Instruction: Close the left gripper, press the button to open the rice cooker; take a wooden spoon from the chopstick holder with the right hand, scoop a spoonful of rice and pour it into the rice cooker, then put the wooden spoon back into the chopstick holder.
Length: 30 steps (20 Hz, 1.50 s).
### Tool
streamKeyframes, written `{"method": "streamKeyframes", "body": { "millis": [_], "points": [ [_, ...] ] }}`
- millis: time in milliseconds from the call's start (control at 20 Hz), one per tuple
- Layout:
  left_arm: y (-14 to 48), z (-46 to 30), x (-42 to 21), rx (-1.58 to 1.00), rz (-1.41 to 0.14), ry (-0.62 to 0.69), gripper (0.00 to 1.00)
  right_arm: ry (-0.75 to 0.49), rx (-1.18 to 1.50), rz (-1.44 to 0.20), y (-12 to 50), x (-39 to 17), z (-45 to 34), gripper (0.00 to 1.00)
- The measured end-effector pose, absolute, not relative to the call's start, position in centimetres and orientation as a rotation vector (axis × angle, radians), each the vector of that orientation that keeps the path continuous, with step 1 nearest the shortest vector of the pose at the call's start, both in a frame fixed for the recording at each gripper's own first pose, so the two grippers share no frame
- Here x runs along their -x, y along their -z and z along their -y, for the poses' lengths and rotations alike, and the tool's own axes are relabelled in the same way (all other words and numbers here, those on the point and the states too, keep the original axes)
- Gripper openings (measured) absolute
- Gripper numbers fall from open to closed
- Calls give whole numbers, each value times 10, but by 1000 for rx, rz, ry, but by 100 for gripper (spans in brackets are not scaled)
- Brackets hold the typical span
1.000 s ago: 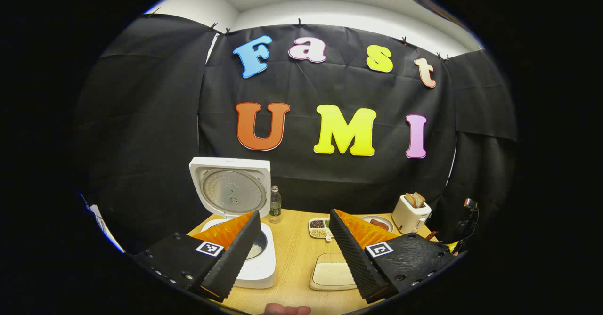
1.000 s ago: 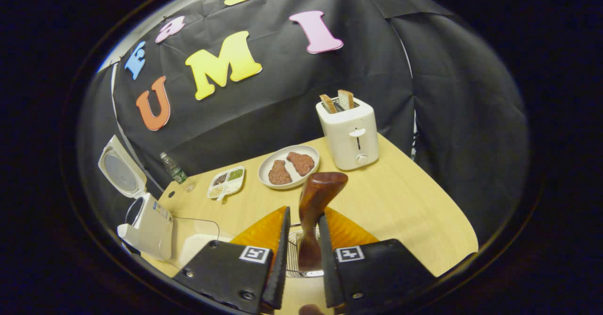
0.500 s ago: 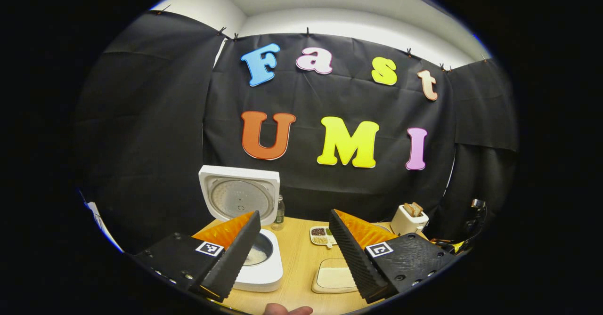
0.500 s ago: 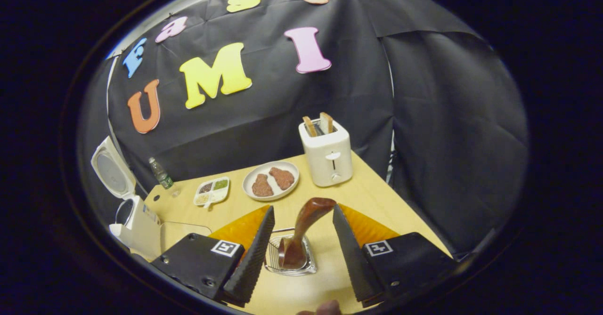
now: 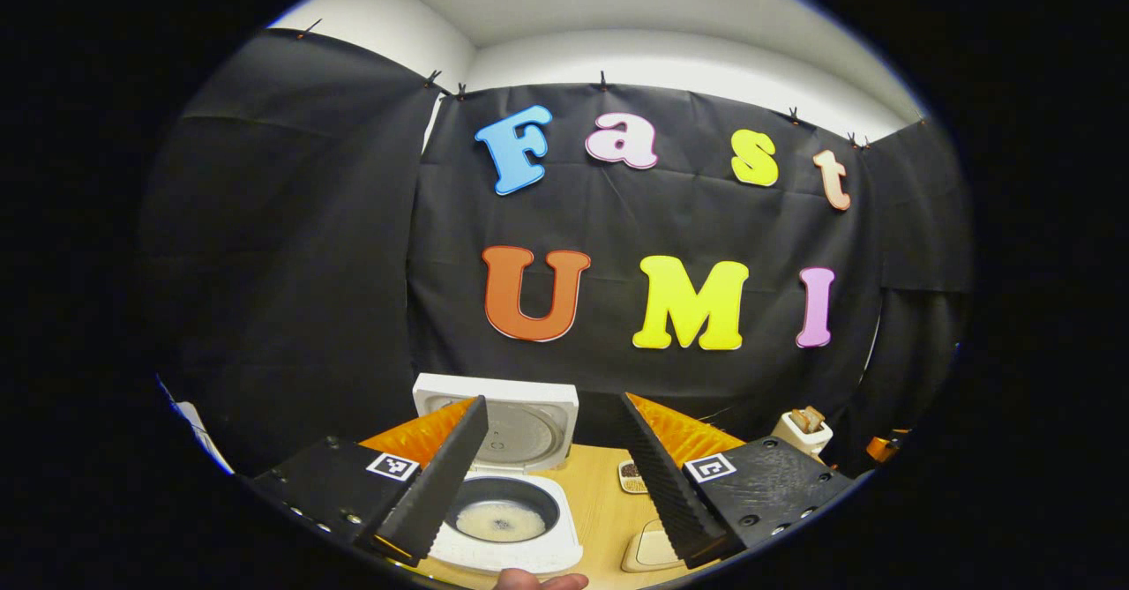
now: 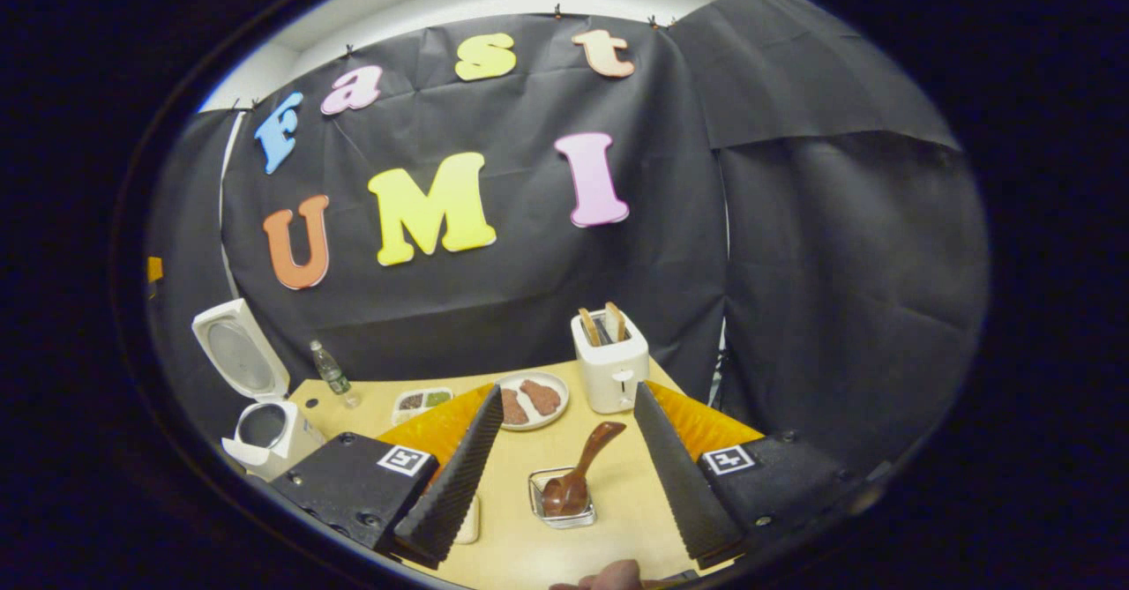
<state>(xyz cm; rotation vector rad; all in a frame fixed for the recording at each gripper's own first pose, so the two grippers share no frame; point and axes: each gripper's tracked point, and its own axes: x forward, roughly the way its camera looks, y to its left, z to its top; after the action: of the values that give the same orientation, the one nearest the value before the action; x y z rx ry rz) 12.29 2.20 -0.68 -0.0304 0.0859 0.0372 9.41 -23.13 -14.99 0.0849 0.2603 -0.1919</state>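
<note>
Left gripper (image 5: 551,471): jaws spread wide, holding nothing, raised over the near edge of the table (image 5: 609,511). Between its fingers the rice cooker (image 5: 512,524) stands with its lid (image 5: 516,427) upright and open; pale rice lies in the bottom of the inner pot. To the right of the cooker, a corner of the shallow rice tray (image 5: 653,550) shows beside the right finger, with a divided dish (image 5: 631,477) behind it and the toaster (image 5: 804,431) at the far right.

Right gripper (image 6: 564,484): jaws likewise wide apart, gripping nothing. From left to right its view shows the rice cooker (image 6: 265,431) at the far left edge of the table, a bottle (image 6: 331,369), a plate (image 6: 529,400) with two brown pieces, and the toaster (image 6: 609,365). Between the fingers the wire chopstick holder (image 6: 560,502) stands on the table, and the wooden spoon (image 6: 582,471) sits in it, bowl down, handle leaning up and to the right, clear of both fingers.

Assessment: the task appears complete or nearly so.

Hazards:
- The leaning handle projects beyond the holder rim. A sideways motion of the right gripper could catch it and tip the light holder.
- The open lid stands tall. A low sweep of the left gripper could strike it.
</note>
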Motion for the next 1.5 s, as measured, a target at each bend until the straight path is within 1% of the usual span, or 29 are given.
{"method": "streamKeyframes", "body": {
  "millis": [100, 200, 300, 350, 450, 500, 550, 750, 800, 1050, 1250, 1300, 1350, 1450, 1500],
  "points": [
    [-7, -35, -148, 7, -59, -53, 94, 193, -54, -231, 126, -80, 229, 99],
    [-11, -45, -173, -6, -70, -59, 94, 206, -30, -204, 106, -65, 229, 97],
    [-6, -53, -198, -5, -102, -61, 94, 227, -13, -169, 88, -52, 230, 99],
    [0, -56, -210, -4, -121, -59, 94, 234, -17, -156, 80, -45, 228, 98],
    [14, -66, -237, -23, -163, -54, 94, 254, -26, -134, 72, -33, 224, 100],
    [22, -73, -250, -32, -180, -58, 94, 260, -29, -130, 70, -28, 222, 97],
    [31, -79, -262, -36, -200, -64, 94, 266, -31, -137, 72, -24, 219, 99],
    [68, -98, -308, -6, -292, -86, 94, 289, -16, -177, 77, -6, 216, 97],
    [79, -99, -315, 8, -323, -89, 94, 297, -18, -187, 80, -1, 214, 99],
    [113, -99, -328, 22, -434, -89, 95, 325, -72, -219, 91, 16, 194, 98],
    [136, -106, -328, -13, -521, -95, 95, 374, -81, -167, 83, 34, 185, 99],
    [140, -108, -326, -20, -540, -100, 94, 382, -81, -162, 84, 40, 183, 99],
    [139, -109, -328, -19, -535, -98, 96, 389, -81, -160, 85, 45, 182, 98],
    [140, -107, -324, -11, -557, -92, 97, 395, -86, -173, 91, 51, 183, 97],
    [142, -105, -321, -12, -569, -82, 97, 392, -92, -176, 92, 52, 181, 99]
  ]
}}
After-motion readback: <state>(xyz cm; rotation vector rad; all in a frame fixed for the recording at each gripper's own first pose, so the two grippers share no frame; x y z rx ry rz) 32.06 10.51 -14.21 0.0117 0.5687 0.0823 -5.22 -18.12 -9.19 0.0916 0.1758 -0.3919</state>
